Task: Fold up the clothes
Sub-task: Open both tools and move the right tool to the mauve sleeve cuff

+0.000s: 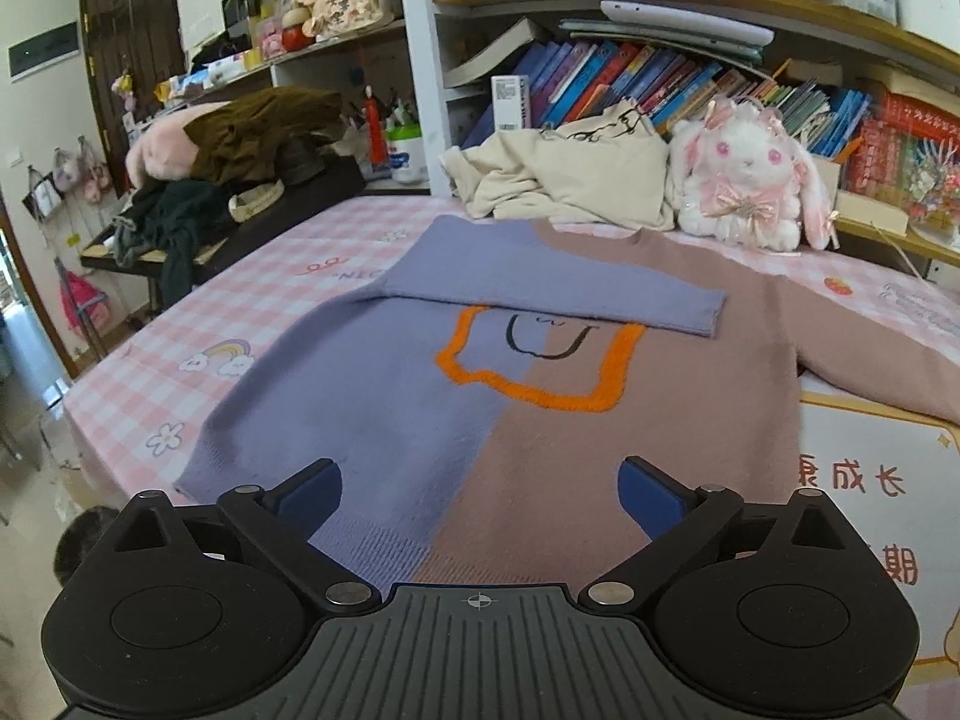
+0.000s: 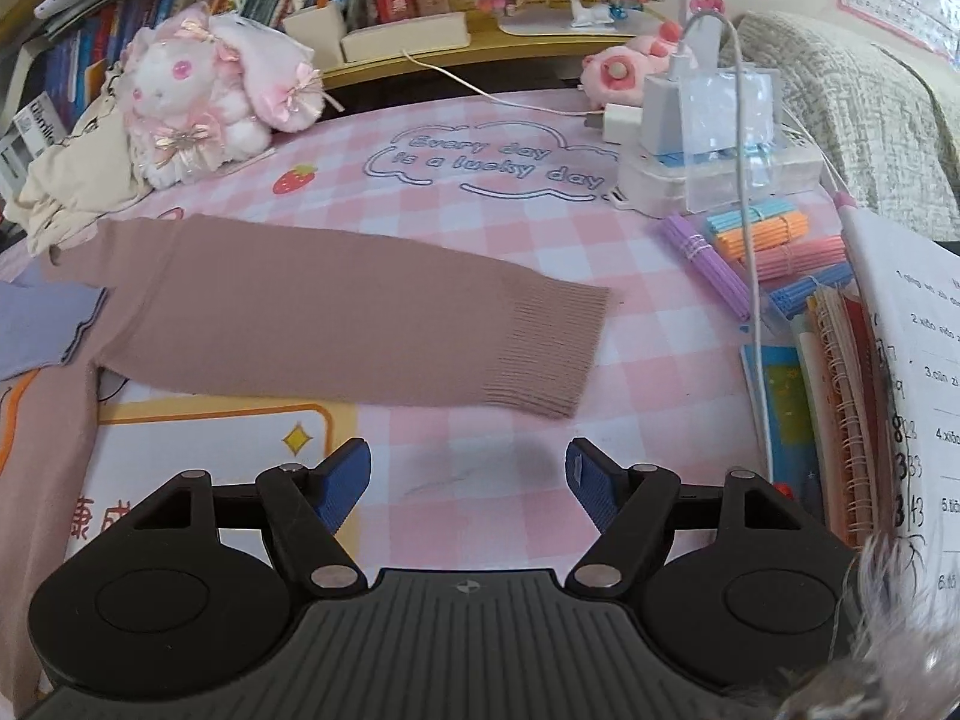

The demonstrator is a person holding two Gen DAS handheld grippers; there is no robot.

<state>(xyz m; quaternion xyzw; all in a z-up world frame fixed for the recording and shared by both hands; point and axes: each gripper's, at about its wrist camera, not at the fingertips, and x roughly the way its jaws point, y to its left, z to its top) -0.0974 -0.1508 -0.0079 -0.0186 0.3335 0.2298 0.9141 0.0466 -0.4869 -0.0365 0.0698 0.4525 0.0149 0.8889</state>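
Left gripper (image 1: 479, 495) jaws spread wide, nothing between them, blue pads (image 1: 309, 498) over the sweater's bottom hem at lower centre of frame. Sweater (image 1: 480, 396) lies flat on the pink checked tablecloth (image 1: 198, 324), filling mid-frame: purple half left, dusty-pink half right, orange outline and black smile at centre. Purple sleeve (image 1: 552, 291) folded across the chest, cuff ending right of centre over the pink half. Behind it, upper centre, a cream garment (image 1: 570, 180) in a heap; white-and-pink plush rabbit (image 1: 750, 180) just beside it at upper right. Dark clothes pile (image 1: 240, 150) at upper left, bookshelf (image 1: 660, 78) across the top.

Right gripper (image 2: 468, 483) jaws also spread, empty, over bare tablecloth at lower centre. Just above, the pink sleeve (image 2: 336, 324) stretches unfolded from left edge to centre, ribbed cuff (image 2: 552, 348) nearest the jaws, not touching. Coloured stick bundles (image 2: 762, 246) at right, notebooks (image 2: 840, 390) along the right edge, rabbit at upper left.
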